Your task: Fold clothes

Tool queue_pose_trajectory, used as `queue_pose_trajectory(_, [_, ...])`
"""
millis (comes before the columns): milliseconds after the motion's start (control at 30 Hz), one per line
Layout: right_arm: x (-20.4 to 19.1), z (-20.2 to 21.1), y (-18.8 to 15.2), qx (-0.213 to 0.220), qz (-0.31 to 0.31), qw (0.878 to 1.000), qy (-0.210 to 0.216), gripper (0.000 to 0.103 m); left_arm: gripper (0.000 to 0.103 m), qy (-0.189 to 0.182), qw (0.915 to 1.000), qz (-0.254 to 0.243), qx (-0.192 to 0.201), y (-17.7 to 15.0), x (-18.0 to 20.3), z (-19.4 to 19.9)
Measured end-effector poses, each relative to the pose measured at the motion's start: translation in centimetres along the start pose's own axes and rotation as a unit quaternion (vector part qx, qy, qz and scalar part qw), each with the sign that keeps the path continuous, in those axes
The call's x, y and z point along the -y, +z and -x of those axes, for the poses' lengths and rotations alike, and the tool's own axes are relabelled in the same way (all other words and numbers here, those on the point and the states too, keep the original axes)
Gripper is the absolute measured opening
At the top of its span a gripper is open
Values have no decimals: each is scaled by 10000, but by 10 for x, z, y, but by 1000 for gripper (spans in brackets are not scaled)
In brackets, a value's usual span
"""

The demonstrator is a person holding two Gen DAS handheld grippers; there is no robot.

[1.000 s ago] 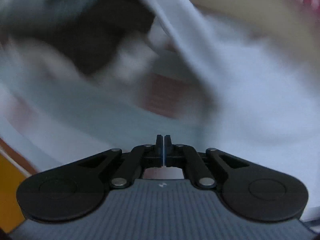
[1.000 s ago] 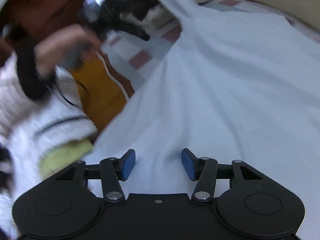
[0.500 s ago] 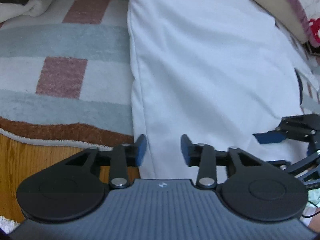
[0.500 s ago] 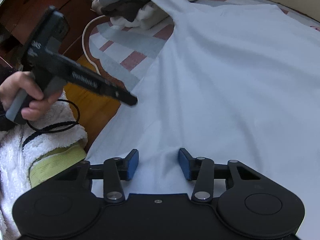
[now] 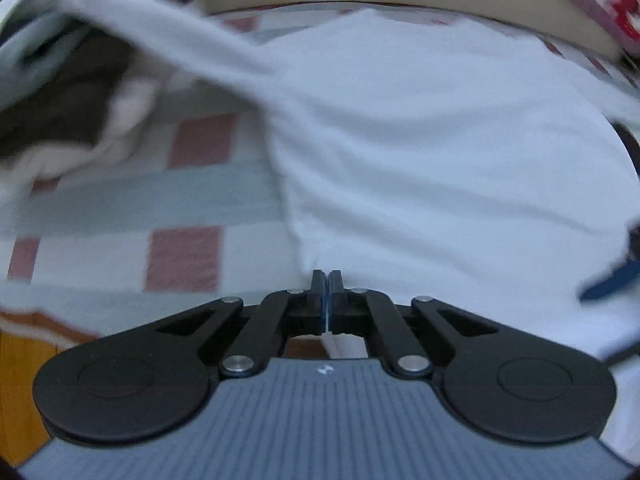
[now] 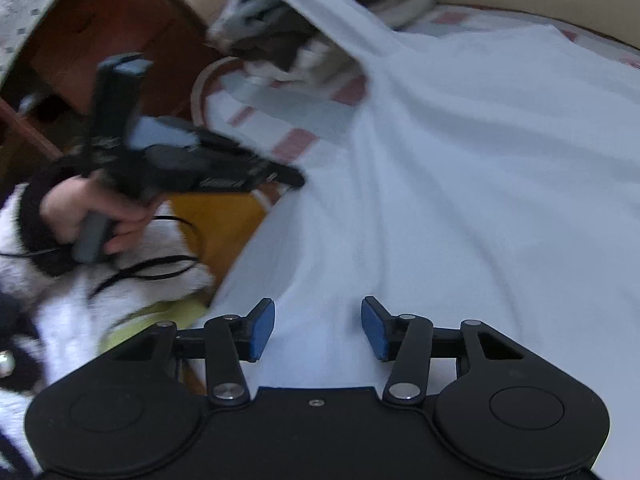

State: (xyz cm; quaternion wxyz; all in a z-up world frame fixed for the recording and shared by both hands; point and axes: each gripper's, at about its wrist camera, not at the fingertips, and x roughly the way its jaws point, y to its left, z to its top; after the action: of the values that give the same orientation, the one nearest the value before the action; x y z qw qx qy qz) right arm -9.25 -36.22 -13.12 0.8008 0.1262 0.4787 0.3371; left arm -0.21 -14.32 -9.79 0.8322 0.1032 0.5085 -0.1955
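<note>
My left tongs (image 5: pixel 327 296) have just closed, pinching the near-left edge of the white shirt (image 5: pixel 440 152). Shirt lies spread on the checked rug (image 5: pixel 140 208), one sleeve draped over a clothes pile (image 6: pixel 288 40). Right tongs (image 6: pixel 318 330) apart, just opened wider, shirt hem between them unclamped.

The white shirt (image 6: pixel 460 184) is soft matt cloth, lightly creased. The checked rug (image 5: pixel 132 208) under it looks woolly and rough. The floor (image 6: pixel 216 224) is smooth wood. Both grippers are matt black plastic with shiny metal pins.
</note>
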Motion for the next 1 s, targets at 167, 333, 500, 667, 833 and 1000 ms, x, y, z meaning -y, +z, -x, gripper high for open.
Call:
queue_pose_trajectory(167, [-15,-6,-1,-235,323,9992,-25,64,1,135,9989,258,-363,-6,-17,-10])
queue_pose_trajectory(333, [-19,-28,-8,-423,587,9971,-213,65,0,339,9960,-265,-778,-8,-2,-26])
queue_pose_trajectory(500, [-16,-58,-5,-946,511,9936,354,56,0,134,9934,-732,-876,-9,-2,-21])
queue_pose_trajectory(667, [-16,-83,-12,-1303,330,9898,468,56,0,70,9870,-1017,-1242,-12,4,-30])
queue_pose_trajectory(833, [-31,-87,-14,-1338,571,9888,325,58,0,245,9810,-1407,-1314,-17,18,-27])
queue_pose_trajectory(1000, [-31,-84,-17,-1332,440,9889,484,59,2,-239,9848,-864,-1488,-15,4,-18])
